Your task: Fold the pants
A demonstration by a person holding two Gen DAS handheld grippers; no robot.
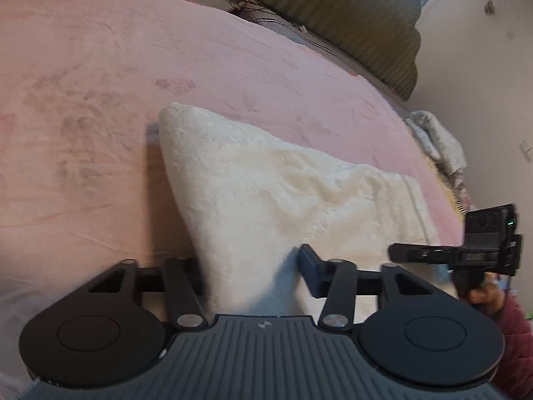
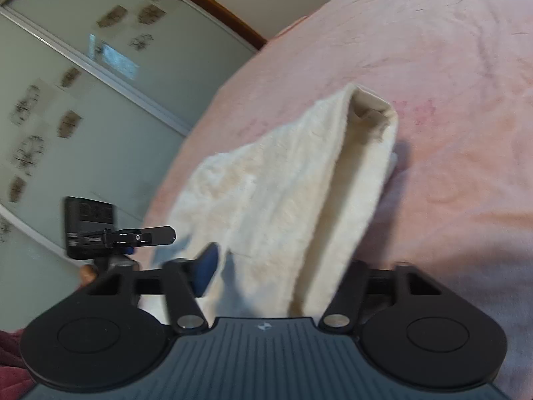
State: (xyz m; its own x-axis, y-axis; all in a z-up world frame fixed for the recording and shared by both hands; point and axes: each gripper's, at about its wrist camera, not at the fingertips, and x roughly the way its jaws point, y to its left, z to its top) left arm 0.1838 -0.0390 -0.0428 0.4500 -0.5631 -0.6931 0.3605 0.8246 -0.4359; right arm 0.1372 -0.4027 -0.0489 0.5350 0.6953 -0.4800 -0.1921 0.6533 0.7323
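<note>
We see cream fleece pants [image 1: 266,186] lying on a pink bedspread [image 1: 100,100], folded lengthwise into a long strip. The near end of the strip runs up into both grippers; the far end rests on the bedspread, and in the right wrist view its open cuff shows at the top.

Left gripper [image 1: 250,273]: the fabric passes between its two fingers. The right finger's dark pad [image 1: 311,268] lies against the cloth, which dimples beside it; the left finger is mostly hidden behind the fabric edge. We read the jaws as clamped on the near end of the pants.

Right gripper [image 2: 283,273]: the cloth fills the gap between the fingers. The blue pad [image 2: 208,266] of the left finger touches the fabric edge; the right finger is covered by the folded layer. We read these jaws as clamped on the pants too.

Each view shows the other gripper at its side, well apart, with part of a hand [image 1: 483,295] and a dark red sleeve [image 1: 514,333].

Background, left view: an olive striped cushion [image 1: 349,16] beyond the bed, a window corner, a plain wall. Background, right view: a sliding wardrobe door [image 2: 83,100] with a pale floral pattern, blurred.
</note>
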